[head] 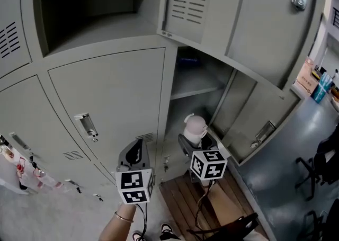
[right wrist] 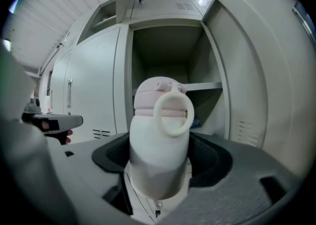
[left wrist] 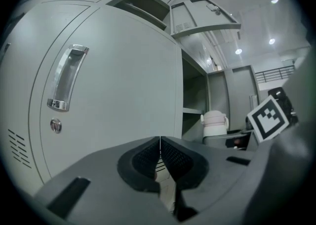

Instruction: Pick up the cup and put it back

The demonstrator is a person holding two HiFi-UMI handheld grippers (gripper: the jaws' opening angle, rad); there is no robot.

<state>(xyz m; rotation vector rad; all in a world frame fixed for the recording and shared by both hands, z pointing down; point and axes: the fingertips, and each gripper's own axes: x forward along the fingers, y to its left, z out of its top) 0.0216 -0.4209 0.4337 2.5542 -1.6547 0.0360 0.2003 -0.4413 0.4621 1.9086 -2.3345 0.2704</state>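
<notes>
The cup (right wrist: 159,140) is a white bottle with a pale pink lid and a ring handle. My right gripper (right wrist: 159,157) is shut on its body and holds it upright in front of the open locker compartment (right wrist: 168,56). In the head view the cup (head: 194,128) sits above the right gripper's marker cube (head: 208,164), just outside the open locker (head: 196,83). My left gripper (left wrist: 160,162) is shut with nothing between its pads, facing a closed locker door (left wrist: 123,95). The cup (left wrist: 215,122) also shows at the right of the left gripper view.
The open locker has a shelf (head: 196,90) across its upper part, and its door (head: 265,113) swings out to the right. A handle (left wrist: 66,78) sits on the closed door at the left. A wooden slatted floor (head: 183,200) lies below. Chairs (head: 318,171) stand at the right.
</notes>
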